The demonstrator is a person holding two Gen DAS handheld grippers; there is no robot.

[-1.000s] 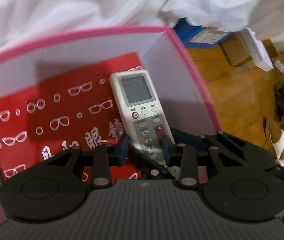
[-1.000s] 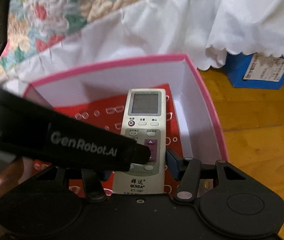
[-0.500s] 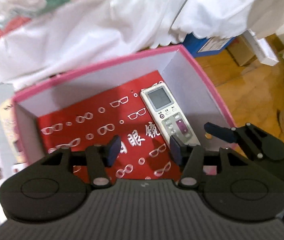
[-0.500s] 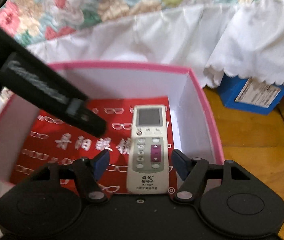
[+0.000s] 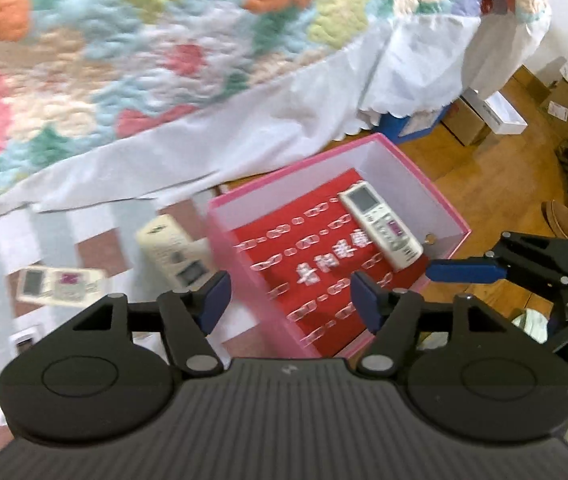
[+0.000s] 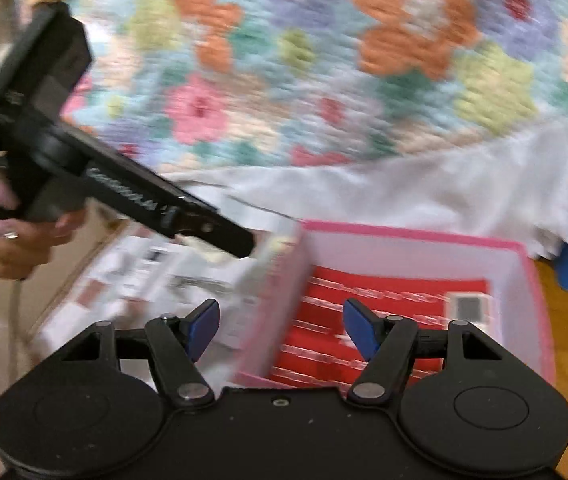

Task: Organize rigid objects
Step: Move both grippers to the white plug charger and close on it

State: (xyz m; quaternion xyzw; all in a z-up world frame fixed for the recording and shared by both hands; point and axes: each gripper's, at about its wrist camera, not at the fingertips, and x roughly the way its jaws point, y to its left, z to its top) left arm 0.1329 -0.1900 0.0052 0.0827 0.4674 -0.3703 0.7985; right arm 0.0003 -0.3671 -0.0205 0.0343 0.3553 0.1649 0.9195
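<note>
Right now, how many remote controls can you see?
3. One remote lies inside the pink box, on its red lining. Two more lie outside, left of the box: a cream one and another farther left. Others may be hidden.

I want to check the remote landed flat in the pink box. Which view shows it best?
The left wrist view: the remote lies whole and face-up on the red lining of the pink box. The right wrist view is blurred and shows only its screen end.

white characters on red box liner (image 5: 316, 256), perhaps Chinese, blurred beyond reading, eyeglass icons
</note>
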